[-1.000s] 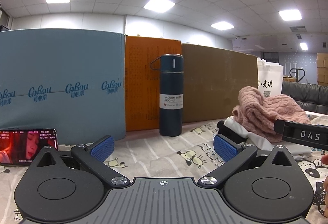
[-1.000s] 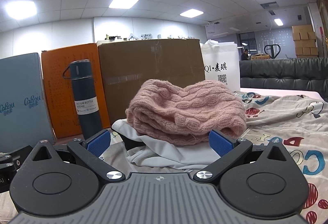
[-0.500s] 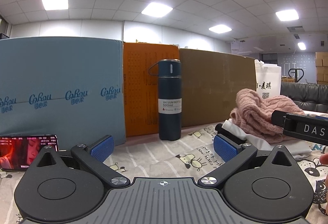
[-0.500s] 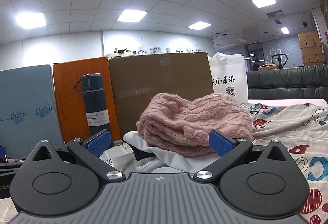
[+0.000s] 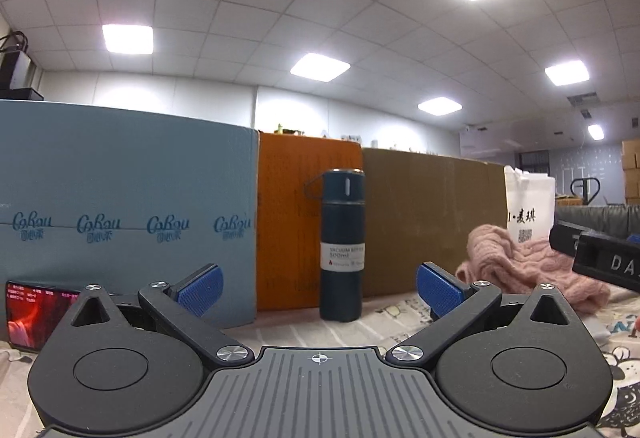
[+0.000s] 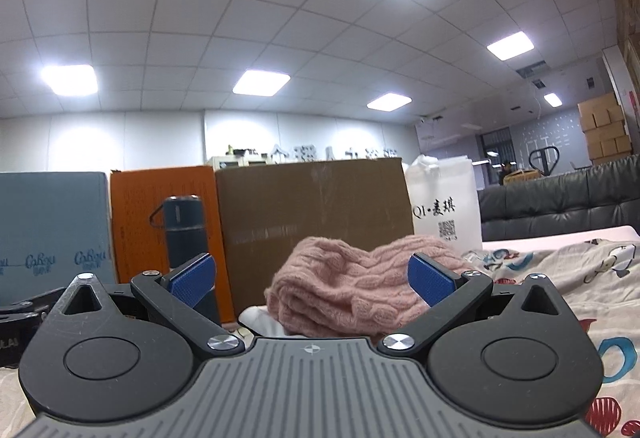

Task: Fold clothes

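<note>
Both grippers sit low over the printed bedsheet (image 6: 600, 278), cameras tilted up, so I see more ceiling than cloth. Left gripper (image 5: 318, 284): jaws spread wide, nothing between the blue pads, pointed at the dark flask (image 5: 343, 244) standing in front of the orange box (image 5: 288, 222) and brown carton (image 5: 432, 222). Right gripper (image 6: 310, 278): jaws just as wide, also holding nothing, aimed square at the pink sweater (image 6: 344, 294). The sweater is bunched in a loose heap on top of a white garment (image 6: 260, 318); it lies ahead of the right pads, centred between them, not touching as far as I can tell. From the left view the same pile is off to the right, well outside the left jaws, with the right gripper's body partly in front of it. My read: the pile could be waiting to be folded or could be a stack already dealt with; the rumpled knit leans toward the former, but I can't settle it from here. If I do go in for the sweater, I'd tip the right gripper down so I can see the cloth, pinch one edge or hem rather than the bulk, and keep the white garment out of the bite. Phone (image 5: 36, 314) lies far left, clear of everything.
</note>
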`<act>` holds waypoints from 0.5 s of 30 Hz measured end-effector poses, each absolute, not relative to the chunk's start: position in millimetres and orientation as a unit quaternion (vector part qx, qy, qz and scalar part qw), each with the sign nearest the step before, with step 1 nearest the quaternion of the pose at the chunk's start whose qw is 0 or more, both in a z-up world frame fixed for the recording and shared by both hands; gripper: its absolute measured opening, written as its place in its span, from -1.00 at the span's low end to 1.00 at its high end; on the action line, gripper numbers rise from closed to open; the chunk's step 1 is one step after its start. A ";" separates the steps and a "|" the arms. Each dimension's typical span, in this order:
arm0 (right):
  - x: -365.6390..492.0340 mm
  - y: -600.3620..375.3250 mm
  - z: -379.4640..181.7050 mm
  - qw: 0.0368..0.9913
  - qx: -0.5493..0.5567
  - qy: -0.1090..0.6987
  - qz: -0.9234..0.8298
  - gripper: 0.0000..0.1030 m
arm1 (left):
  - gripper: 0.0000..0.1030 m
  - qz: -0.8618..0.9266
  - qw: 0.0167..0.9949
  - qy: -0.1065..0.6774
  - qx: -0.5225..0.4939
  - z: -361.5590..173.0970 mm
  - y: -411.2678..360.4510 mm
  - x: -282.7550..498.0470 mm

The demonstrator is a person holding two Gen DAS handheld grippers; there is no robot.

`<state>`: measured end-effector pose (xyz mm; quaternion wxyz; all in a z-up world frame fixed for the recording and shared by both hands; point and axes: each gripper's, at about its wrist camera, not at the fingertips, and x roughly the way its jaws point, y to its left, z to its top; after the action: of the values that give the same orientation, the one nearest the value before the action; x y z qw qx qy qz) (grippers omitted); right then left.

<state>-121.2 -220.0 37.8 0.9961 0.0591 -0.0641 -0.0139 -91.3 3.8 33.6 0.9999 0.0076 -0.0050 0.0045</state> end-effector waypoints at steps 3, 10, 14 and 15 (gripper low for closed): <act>-125.7 -216.3 38.0 0.996 0.048 -0.077 -0.011 1.00 | 1.00 0.004 1.000 0.001 0.009 34.0 3.5 -88.6; -136.3 -206.7 38.9 0.994 0.023 -0.105 0.003 1.00 | 1.00 0.006 1.000 -0.001 0.024 33.7 -2.3 -89.3; -138.0 -208.1 38.1 0.994 0.029 -0.107 0.000 1.00 | 1.00 0.001 0.999 -0.011 0.031 33.8 -4.6 -92.3; -137.9 -208.6 38.0 0.994 0.029 -0.107 0.000 1.00 | 1.00 0.000 0.999 -0.013 0.032 33.8 -5.1 -92.7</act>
<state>-137.9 -208.6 38.0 0.9939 0.0289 -0.1067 0.0000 -92.7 -5.1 33.9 0.9994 0.0319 -0.0126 -0.0005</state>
